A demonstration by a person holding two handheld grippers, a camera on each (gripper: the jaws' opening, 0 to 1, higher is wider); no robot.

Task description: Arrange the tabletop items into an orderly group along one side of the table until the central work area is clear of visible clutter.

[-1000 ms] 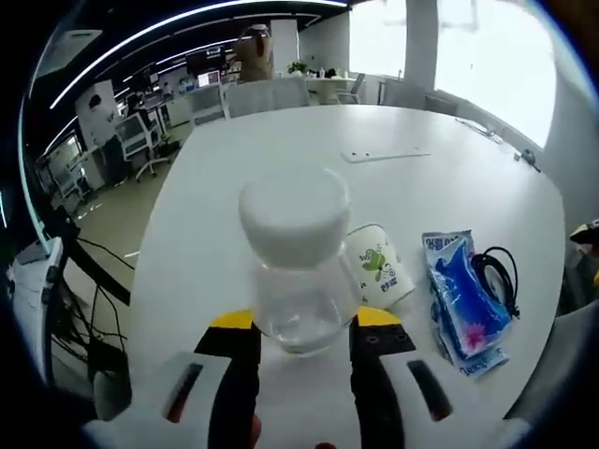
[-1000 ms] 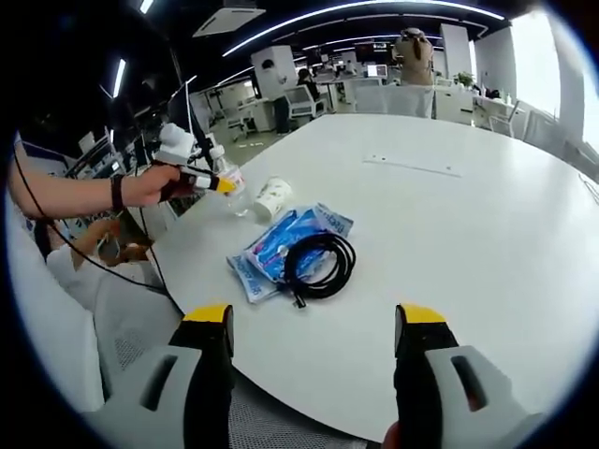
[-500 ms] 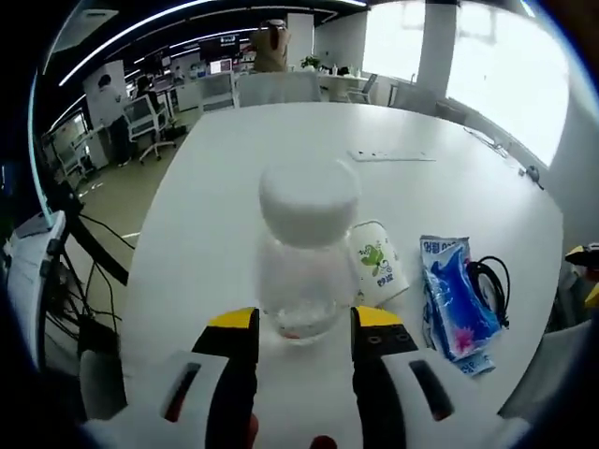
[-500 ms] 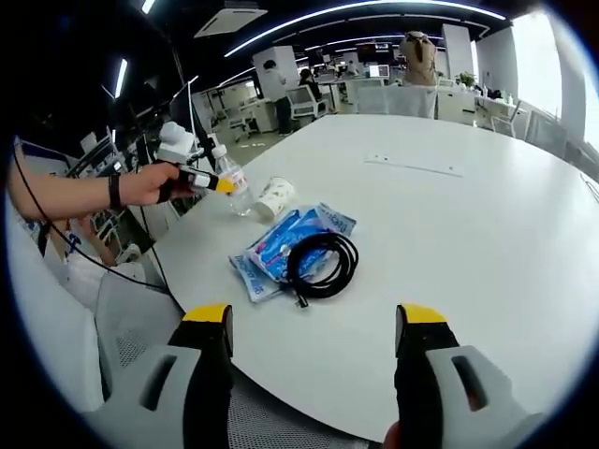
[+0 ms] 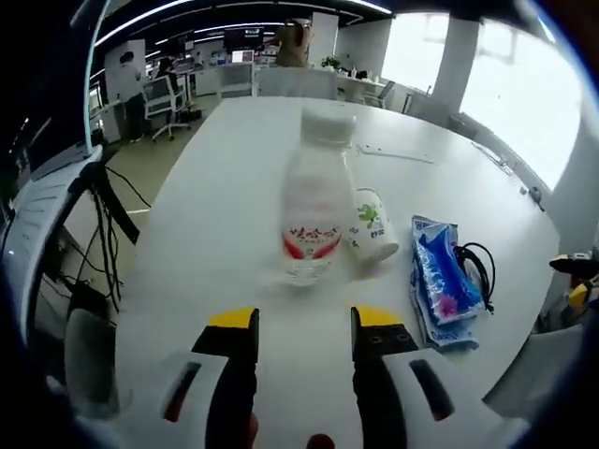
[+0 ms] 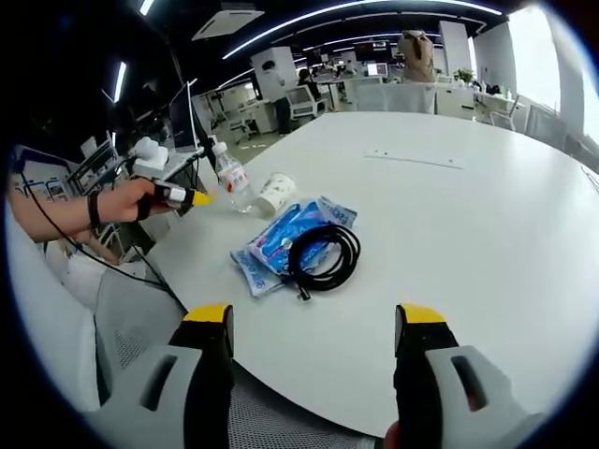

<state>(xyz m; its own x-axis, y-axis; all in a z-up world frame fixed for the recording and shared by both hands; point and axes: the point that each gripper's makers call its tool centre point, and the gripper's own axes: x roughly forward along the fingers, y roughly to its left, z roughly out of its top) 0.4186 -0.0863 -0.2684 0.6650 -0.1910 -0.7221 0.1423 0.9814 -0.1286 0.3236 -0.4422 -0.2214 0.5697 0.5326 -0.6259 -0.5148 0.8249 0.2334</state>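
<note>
left gripper (image 5: 302, 323) gaping, empty | clear plastic bottle with red label (image 5: 314, 210) standing just ahead of its jaws, beside white paper cup (image 5: 372, 224) | right gripper (image 6: 314, 323) hovering open | advice: retreating straight, avoiding bumping bottle

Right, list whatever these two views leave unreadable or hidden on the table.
- Water bottle: label print motion-blurred in the left gripper view, too small in the right gripper view.
- Blue packet: text too small; partly covered by the black cable in the right gripper view.
- Paper cup: bottle overlaps its near side.
</note>
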